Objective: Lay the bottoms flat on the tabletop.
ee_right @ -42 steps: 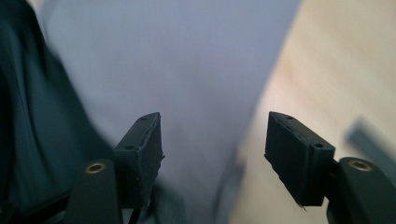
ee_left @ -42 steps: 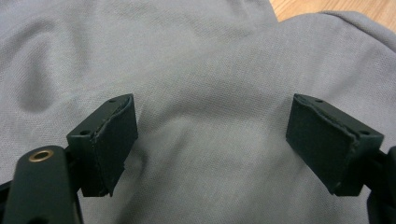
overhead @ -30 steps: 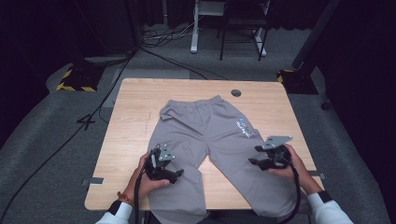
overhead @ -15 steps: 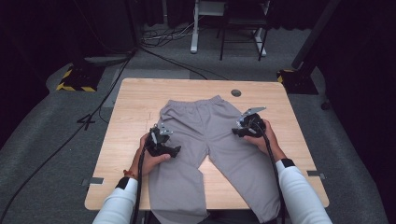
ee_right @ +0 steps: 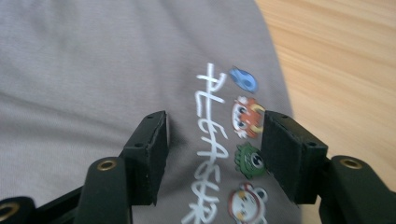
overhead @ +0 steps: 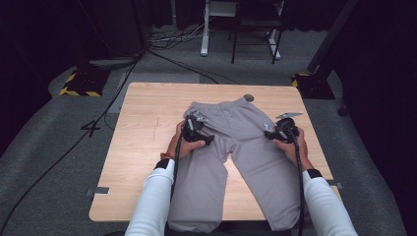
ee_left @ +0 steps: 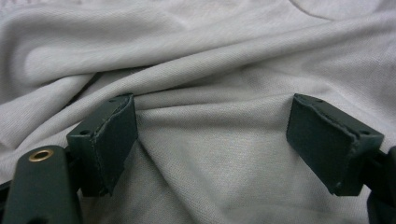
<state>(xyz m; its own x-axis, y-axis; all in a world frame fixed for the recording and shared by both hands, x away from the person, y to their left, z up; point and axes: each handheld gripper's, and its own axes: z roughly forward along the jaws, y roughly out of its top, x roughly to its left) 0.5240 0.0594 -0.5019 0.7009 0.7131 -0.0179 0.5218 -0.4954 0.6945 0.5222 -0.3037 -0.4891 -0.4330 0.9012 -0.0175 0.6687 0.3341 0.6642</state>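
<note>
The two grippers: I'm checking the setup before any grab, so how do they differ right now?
The left gripper is over plain, wrinkled cloth of the grey trousers; the right gripper is over smooth cloth, straddling the cartoon print near the wooden table. The left gripper's jaws stand wider. Both are open, holding nothing.

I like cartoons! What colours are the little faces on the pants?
Blue, orange, green and white cartoon faces, best in the right gripper view.
</note>
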